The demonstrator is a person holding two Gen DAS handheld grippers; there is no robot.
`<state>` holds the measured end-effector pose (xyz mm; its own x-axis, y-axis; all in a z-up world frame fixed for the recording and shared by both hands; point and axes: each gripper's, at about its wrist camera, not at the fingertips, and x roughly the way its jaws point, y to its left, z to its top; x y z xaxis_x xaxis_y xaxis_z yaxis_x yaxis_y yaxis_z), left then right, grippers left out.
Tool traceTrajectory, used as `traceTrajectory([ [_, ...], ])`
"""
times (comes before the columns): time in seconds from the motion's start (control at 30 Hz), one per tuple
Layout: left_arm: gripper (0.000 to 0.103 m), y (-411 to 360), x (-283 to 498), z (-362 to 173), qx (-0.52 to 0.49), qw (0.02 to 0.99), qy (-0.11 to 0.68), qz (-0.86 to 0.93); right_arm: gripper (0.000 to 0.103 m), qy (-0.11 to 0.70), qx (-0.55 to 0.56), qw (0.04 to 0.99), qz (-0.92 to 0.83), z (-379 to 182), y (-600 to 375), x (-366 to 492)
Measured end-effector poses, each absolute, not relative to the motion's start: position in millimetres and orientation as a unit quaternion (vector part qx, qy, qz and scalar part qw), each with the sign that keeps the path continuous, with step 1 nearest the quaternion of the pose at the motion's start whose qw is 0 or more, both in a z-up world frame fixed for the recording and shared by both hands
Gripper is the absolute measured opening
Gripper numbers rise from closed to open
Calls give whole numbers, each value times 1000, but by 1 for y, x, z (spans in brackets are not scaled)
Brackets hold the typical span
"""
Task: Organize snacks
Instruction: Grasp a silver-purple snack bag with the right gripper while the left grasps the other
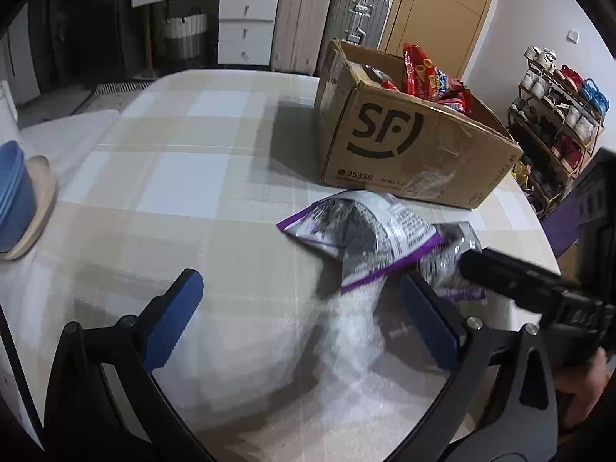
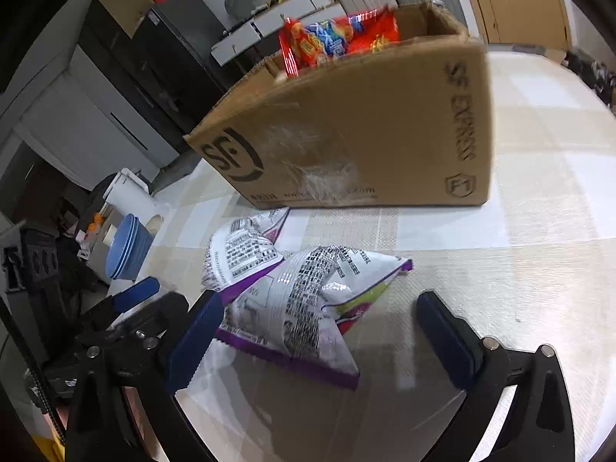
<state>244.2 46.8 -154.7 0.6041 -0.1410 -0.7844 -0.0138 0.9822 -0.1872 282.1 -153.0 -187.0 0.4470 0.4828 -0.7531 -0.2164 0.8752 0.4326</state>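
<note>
Desk with pale checked cloth; a cardboard box printed "SF" stands at its far side, open-topped, red snack packets sticking up inside, their print too blurred to read. Two white-and-purple snack bags lie on the desk just in front of the box: the nearer bag overlaps the farther bag, whose top edge is close to the box's base. Left hand-held gripper spread wide over bare cloth, nothing between its blue pads; the right pad sits near the bags' lower corner, contact hard to judge because the left wrist view is smeared there. Right hand-held gripper also spread, its fingers to either side of the nearer bag; the left pad covers the bag's edge, touching or not I cannot tell. Right pad clear of it. Part of a hand shows at the lower right of the left wrist view, mostly cut off. Stacked blue bowls at the desk's left edge, partly cropped. Suitcases, white drawers and a shoe rack stand beyond.
</note>
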Motion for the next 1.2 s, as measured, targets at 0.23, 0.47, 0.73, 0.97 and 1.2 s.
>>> traceTrajectory([
  [0.23, 101, 56, 259, -166, -106, 885, 453, -29, 66, 481, 26, 846, 228, -186, -120, 279],
  [0.47, 101, 59, 256, -170, -102, 884, 456, -15, 39, 463, 92, 842, 263, -187, -139, 270],
  [0.73, 101, 56, 246, -164, -94, 882, 461, -7, 33, 422, 198, 836, 289, -183, -194, 240],
  [0.97, 101, 37, 263, -155, -95, 877, 472, -19, 33, 370, 262, 831, 323, -173, -225, 220],
  [1.2, 101, 14, 308, -160, -113, 856, 504, -5, 33, 363, 275, 826, 333, -174, -224, 217],
])
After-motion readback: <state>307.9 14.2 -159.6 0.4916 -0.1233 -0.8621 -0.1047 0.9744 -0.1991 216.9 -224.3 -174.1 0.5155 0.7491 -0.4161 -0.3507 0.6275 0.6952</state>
